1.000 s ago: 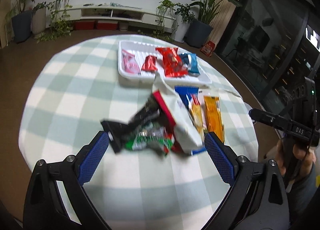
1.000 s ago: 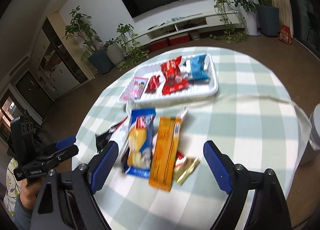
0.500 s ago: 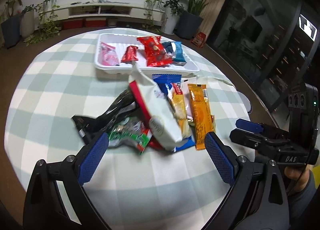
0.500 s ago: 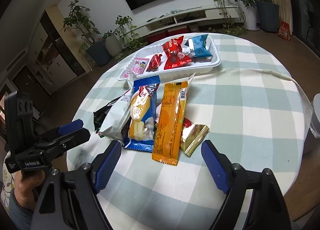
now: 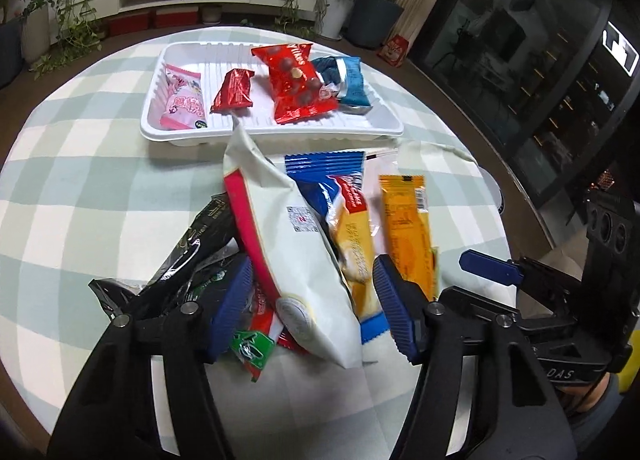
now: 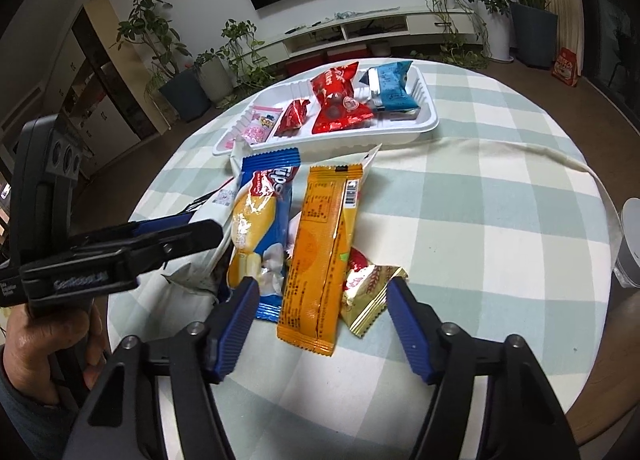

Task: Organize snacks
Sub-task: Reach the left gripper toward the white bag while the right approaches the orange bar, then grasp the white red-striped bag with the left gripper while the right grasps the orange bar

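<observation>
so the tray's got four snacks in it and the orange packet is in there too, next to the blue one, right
Not quite. The tray does hold four snacks, but the orange packet is not one of them: it lies on the tablecloth in front of the tray, beside the blue and yellow packet. The right wrist view shows this, with the right tool open just before it.

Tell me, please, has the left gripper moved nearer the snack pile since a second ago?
Yes. The left gripper has come forward and down: its fingers now straddle the white packet, and the white tray looms larger.

Green packet (image 5: pixel 249 344) mostly buried (white bag (image 5: pixel 294 256) atop).
</observation>
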`<state>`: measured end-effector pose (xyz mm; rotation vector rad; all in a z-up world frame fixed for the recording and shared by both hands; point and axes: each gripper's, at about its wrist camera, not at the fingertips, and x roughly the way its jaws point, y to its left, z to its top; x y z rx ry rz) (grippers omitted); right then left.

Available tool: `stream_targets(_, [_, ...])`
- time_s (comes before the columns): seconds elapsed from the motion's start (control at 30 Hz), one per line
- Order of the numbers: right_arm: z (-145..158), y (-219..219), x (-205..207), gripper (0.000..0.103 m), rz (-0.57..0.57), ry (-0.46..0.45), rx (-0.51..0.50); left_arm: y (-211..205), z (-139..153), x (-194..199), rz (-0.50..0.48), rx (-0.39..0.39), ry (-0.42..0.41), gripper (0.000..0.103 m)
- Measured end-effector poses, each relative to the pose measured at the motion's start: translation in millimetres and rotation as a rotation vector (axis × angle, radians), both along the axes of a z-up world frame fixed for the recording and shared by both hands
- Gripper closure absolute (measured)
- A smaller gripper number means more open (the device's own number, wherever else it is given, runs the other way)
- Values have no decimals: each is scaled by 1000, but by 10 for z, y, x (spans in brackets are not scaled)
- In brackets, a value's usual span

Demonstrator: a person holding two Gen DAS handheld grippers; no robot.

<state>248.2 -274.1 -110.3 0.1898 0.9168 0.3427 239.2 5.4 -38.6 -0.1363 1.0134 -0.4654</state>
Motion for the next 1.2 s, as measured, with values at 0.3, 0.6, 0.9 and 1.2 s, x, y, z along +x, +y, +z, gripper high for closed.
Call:
stream_targets(0.3, [-37,25,35,41,8,23,5,33,-101,47,-16,-18,18,44])
stream_targets(0.6, [-46,107,133,45,15,49,-7,87,-162,170,-15,20,42,58])
stream_targets(0.9, [-72,194,214,49,36,62,-24,33,-223,192,-45,54,49,64])
stream_targets(1.2, [-84,263,213,61,62,61,-78,-27,-250,196,-76,97,49,67])
